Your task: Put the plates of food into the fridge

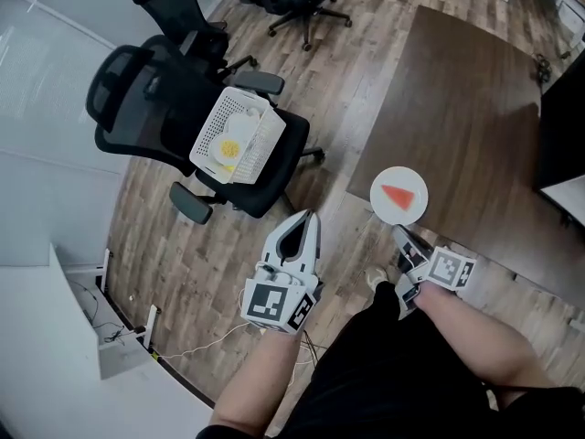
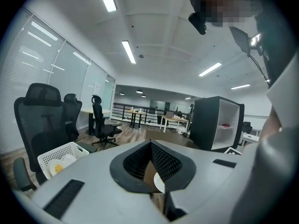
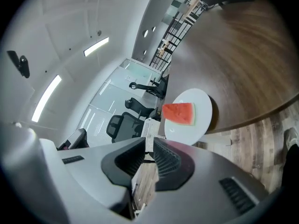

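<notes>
Plate (image 1: 384, 211): it is sitting right of centre in the head view, at the near corner of the brown table (image 1: 457, 99) and partly overhanging the edge. Whether it is resting there or being lifted I cannot tell.
Food: a watermelon slice (image 1: 403, 195) is lying loose on the plate.
Handling: the plate is looking stiff, smooth, light and breakable. The slice is likely to slide if the plate tips, so it needs keeping level.
Hold: the bare rim nearest the person is offering the best grip.
Right gripper (image 3: 150, 142): its jaws are closed almost together with nothing seen between them, and it is pointing just beside the plate's near rim.
Left gripper (image 1: 307, 219): its jaws are meeting at the tips, empty, at lower centre.
Second plate: yellow food (image 1: 228, 147) is waiting in a white basket (image 1: 271, 133) on an office chair (image 1: 137, 108), upper left.
Fridge: the black box with a white inside (image 2: 217, 122) is probably it, standing open.
Room: an open office with a wood-plank floor (image 1: 219, 245).
</notes>
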A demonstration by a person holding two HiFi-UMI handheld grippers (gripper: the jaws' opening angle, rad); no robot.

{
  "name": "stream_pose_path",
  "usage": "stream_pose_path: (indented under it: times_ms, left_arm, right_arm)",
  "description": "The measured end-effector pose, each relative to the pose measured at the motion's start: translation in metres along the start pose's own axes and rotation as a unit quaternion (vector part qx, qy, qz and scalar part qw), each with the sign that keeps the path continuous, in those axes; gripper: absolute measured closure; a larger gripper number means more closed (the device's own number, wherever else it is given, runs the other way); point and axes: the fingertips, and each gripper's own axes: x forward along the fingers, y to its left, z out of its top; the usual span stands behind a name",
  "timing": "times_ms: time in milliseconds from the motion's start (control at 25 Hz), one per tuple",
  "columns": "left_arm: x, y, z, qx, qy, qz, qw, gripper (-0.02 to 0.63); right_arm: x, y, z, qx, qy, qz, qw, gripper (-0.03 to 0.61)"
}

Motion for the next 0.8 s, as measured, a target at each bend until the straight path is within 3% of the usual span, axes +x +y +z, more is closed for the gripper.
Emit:
stream_pose_path:
  times_ms: [40,160,400,800]
  left_arm:
    - [0.000,0.003,-0.005,-0.001,0.004,0.002,1.0000,0.611]
    - [0.002,0.009,-0.014,-0.001,0.014,0.006,0.9999,0.611]
    - [0.008,0.010,-0.022,0.002,0.023,0.003,0.9997,0.611]
    - [0.013,0.007,-0.038,0.007,0.048,-0.008,0.9988,0.611]
  right_arm:
    - [0.004,-0.003,-0.003,0.005,0.002,0.005,1.000,0.546]
    - [0.015,-0.013,-0.011,0.028,0.015,-0.002,0.999,0.439]
    - [0.029,-0.045,-0.019,0.085,0.019,-0.020,0.996,0.351]
    - [0.043,-0.072,-0.010,0.132,-0.030,-0.016,0.991,0.345]
